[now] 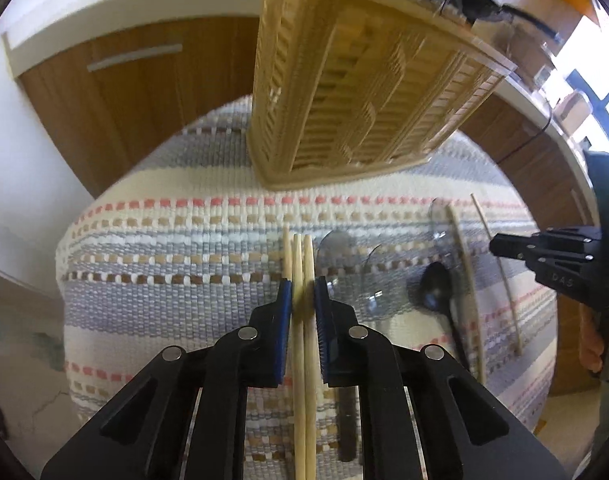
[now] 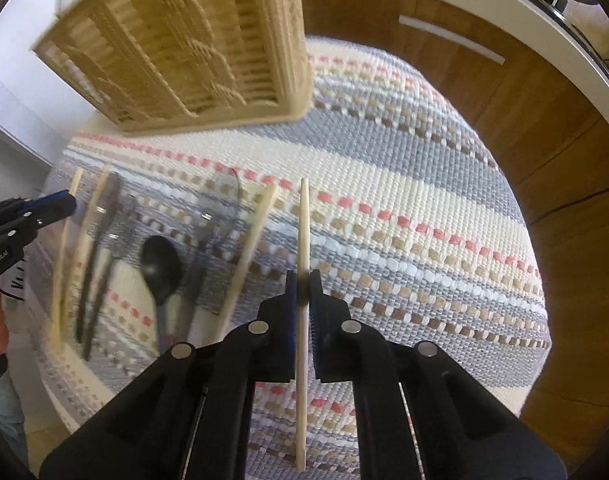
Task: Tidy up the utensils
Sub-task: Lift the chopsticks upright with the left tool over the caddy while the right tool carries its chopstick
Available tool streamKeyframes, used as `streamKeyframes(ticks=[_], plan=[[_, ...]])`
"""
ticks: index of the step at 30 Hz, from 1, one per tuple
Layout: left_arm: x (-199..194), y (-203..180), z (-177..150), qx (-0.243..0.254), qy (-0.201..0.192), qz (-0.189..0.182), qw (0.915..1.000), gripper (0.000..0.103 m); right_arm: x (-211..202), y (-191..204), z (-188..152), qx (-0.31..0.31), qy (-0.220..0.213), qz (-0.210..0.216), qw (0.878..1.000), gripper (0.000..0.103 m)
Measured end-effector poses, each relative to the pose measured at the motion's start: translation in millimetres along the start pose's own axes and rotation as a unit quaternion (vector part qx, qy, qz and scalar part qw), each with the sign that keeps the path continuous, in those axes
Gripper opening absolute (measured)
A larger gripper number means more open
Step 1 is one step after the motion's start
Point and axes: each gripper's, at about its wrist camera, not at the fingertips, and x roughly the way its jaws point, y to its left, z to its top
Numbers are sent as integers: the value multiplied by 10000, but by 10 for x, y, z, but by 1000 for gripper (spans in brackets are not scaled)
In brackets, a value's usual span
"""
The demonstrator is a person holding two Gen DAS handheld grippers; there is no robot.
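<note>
The left gripper [image 1: 303, 294] had its jaws closed on a bundle of wooden chopsticks [image 1: 303, 344], which ran straight forward between the blue pads [image 1: 285, 312] over the striped woven mat [image 1: 184, 248]. The right gripper [image 2: 303, 292] had its jaws closed on a single chopstick [image 2: 303, 240], also pointing forward.

On the mat, between the two grippers, lay the other utensils: a black spoon [image 2: 162, 268], some clear plastic cutlery [image 1: 344, 252] that was blurred, and two loose chopsticks [image 1: 466, 280] lying apart from each other.

The beige slatted utensil basket [image 1: 356, 92] stood at the far edge of the mat, in front of the wooden cabinet [image 1: 116, 100] under the white counter [image 1: 124, 4].
</note>
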Motion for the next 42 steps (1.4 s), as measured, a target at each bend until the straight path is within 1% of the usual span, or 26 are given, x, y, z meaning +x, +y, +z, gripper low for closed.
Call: streamKeyframes(ticks=[2,3,4,6,7,9,10,11,13,14,15,16,18,19,21,22,25,26,28,29,31,32,34,36,39,42], plan=[[-124,2,-16,0,-191,-120,9997,10,-79,-7,-22,-12,-137,16,9999,5],[-194,-2,-25,-2,-312,-147,9994,10,-141,-1,-42,-39,-260,93,9996,5],[-280,-6,-40,16,-492,-221,9985,10,-197,8,-71,-63,-362,140,9992,5],[-429,-15,-89,47,-773,-309,9965,10,-327,34,-125,-145,-642,188,9977,5],[-492,13,-102,64,-893,-350,9954,10,-413,51,-162,-200,-835,300,9959,5],[-653,-18,-159,119,-1264,-503,9906,10,-575,48,-215,-243,-1248,440,9909,5],[-755,-43,-195,164,-1489,-605,9869,10,-676,47,-264,-241,-1516,536,9867,5],[-848,-22,-227,193,-1620,-660,9844,10,-732,22,-295,-233,-1686,640,9833,5],[-991,-71,-237,262,-1948,-757,9776,10,-918,-2,-370,-143,-2151,889,9724,5],[-1132,-66,-253,318,-2185,-830,9718,10,-993,3,-320,-115,-2268,961,9691,5],[-1190,-91,-238,342,-2304,-848,9688,10,-1101,2,-322,-70,-2490,1112,9621,5],[-1305,-119,-230,369,-2503,-859,9636,10,-1158,-9,-303,-63,-2607,1173,9583,5],[-1458,-151,-176,386,-2780,-913,9554,10,-1309,52,-236,-73,-2883,1221,9497,5],[-1571,-174,-131,407,-2977,-920,9494,10,-1388,78,-189,-83,-3032,1245,9447,5],[-1726,-224,-54,450,-3242,-883,9408,10,-1542,125,-103,-94,-3313,1284,9347,5],[-1815,-245,23,475,-3413,-852,9349,10,-1645,156,-63,-83,-3455,1267,9298,5],[-1897,-310,236,483,-3752,-722,9229,10,-1831,181,132,-41,-3871,1259,9134,5],[-1934,-323,320,501,-3890,-634,9177,10,-1891,197,182,-25,-4007,1217,9081,5],[-1996,-317,491,517,-4154,-513,9067,10,-2019,236,339,16,-4365,1049,8936,5],[-2023,-321,545,522,-4234,-487,9031,10,-2044,234,398,45,-4453,1009,8897,5],[-2064,-319,653,514,-4379,-421,8966,10,-2102,248,538,151,-4714,936,8768,5],[-2063,-310,717,499,-4453,-413,8930,10,-2118,259,607,208,-4854,821,8702,5],[-2035,-285,804,459,-4542,-405,8888,10,-2128,294,724,287,-5059,551,8603,5],[-1998,-241,897,403,-4614,-441,8852,10,-2098,296,854,358,-5151,401,8555,5],[-1915,-191,998,310,-4692,-463,8813,10,-1982,307,1003,372,-5219,223,8519,5],[-1811,-172,1058,309,-4748,-349,8789,10,-1827,349,1079,306,-5310,-111,8467,5]])
